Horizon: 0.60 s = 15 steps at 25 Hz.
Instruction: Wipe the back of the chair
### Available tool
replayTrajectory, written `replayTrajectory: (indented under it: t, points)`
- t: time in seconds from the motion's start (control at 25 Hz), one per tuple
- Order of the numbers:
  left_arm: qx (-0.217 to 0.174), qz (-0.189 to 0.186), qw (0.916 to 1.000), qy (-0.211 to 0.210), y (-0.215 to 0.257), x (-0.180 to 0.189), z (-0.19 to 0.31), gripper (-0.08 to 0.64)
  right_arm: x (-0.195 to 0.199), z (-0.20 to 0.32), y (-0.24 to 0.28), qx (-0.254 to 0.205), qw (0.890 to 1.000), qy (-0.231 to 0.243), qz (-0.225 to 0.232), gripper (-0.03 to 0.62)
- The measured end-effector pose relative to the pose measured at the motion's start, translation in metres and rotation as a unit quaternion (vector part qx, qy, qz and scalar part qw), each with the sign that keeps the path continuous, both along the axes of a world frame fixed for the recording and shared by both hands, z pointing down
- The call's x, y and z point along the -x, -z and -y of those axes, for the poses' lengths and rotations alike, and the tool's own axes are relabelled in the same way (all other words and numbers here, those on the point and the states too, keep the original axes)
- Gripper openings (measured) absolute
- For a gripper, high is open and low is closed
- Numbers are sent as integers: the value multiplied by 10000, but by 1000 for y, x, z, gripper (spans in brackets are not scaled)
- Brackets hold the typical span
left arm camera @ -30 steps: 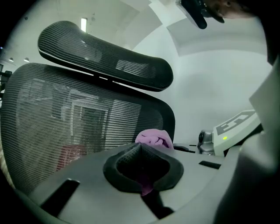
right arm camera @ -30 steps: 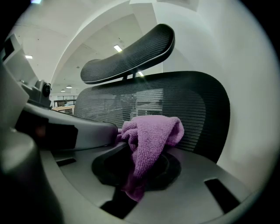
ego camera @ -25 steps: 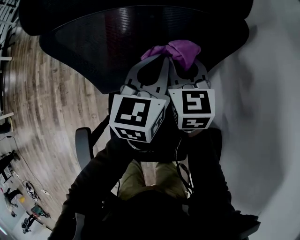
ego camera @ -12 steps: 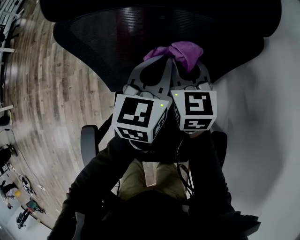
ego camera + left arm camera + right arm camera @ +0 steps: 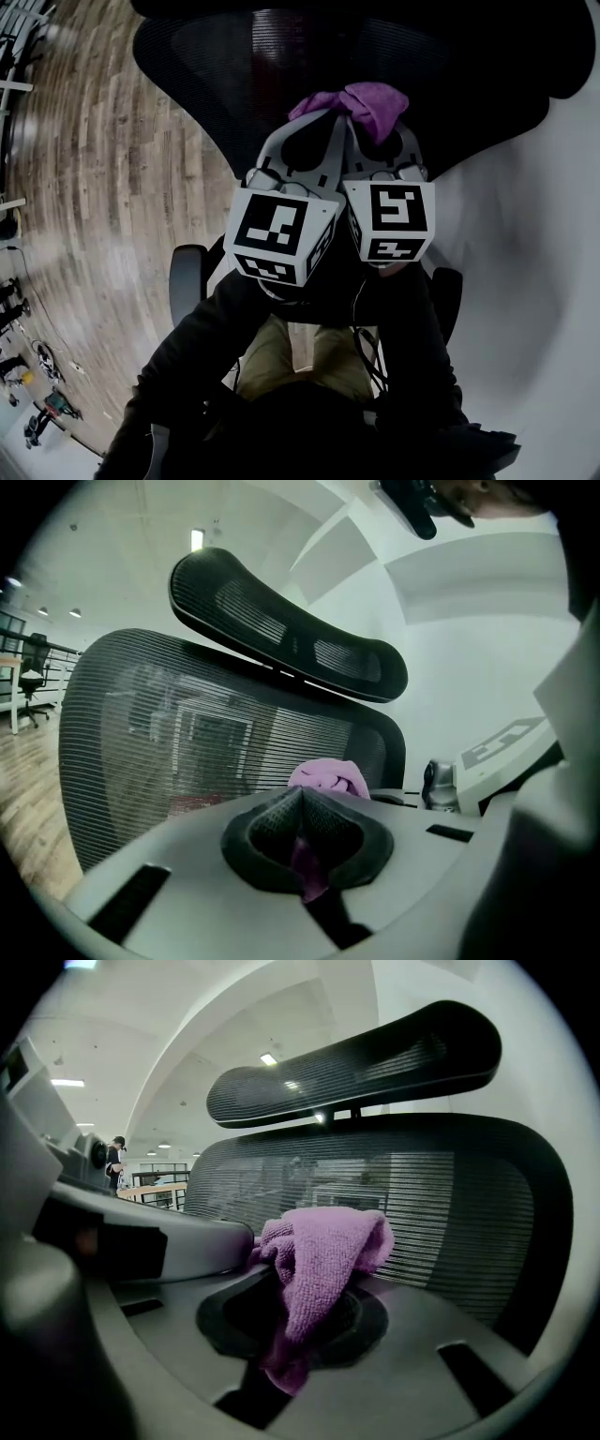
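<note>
The chair's black mesh back [image 5: 234, 84] rises just ahead of both grippers, with its curved headrest [image 5: 281, 625] above it. A purple cloth [image 5: 361, 98] is bunched at the gripper tips, right in front of the mesh. My right gripper [image 5: 373, 127] is shut on the cloth [image 5: 323, 1251], which drapes over its jaws. My left gripper [image 5: 317, 120] sits tight against the right one. It is shut too, with a purple strip of the cloth [image 5: 305, 860] pinched between its pads. Whether the cloth touches the mesh [image 5: 450, 1204] is unclear.
Wood floor [image 5: 94, 187] lies to the left and a pale surface [image 5: 525, 244] to the right. The chair's armrests [image 5: 186, 281] [image 5: 448, 291] flank the person's legs below. Another office chair [image 5: 33, 667] and a distant person [image 5: 117, 1152] stand far off.
The chair back has shifted to the right in the head view and the floor has swept past. Both grippers and the cloth keep the same pose together.
</note>
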<state>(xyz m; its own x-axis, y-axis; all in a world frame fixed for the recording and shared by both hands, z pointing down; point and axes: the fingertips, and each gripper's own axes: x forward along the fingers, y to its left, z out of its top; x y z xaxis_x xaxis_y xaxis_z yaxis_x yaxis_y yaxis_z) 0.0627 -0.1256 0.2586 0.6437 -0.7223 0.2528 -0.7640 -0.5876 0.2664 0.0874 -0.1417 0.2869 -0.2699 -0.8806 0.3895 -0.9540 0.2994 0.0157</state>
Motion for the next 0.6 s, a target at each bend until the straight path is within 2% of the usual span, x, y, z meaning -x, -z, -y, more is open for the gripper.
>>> replayTrajectory:
  t: [0.6]
  points:
    - [-1, -98, 9991, 404, -11, 86, 19, 9, 87, 21, -11, -3, 9992, 397, -42, 75]
